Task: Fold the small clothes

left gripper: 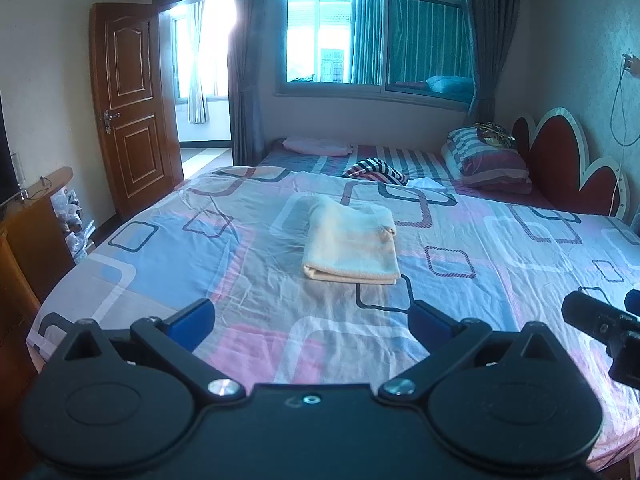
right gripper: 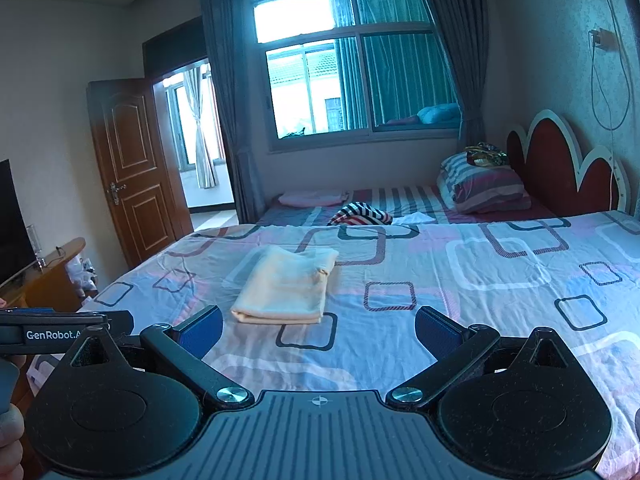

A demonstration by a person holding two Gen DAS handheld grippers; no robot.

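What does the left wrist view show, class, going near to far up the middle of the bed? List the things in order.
Left gripper, jaws open → folded cream garment on the patterned bedsheet → crumpled striped cloth → folded pink cloth → window.

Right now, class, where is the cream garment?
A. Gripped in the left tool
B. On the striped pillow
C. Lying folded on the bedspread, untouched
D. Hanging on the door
C: the cream garment lies folded on the bedspread, with both open tools short of it.
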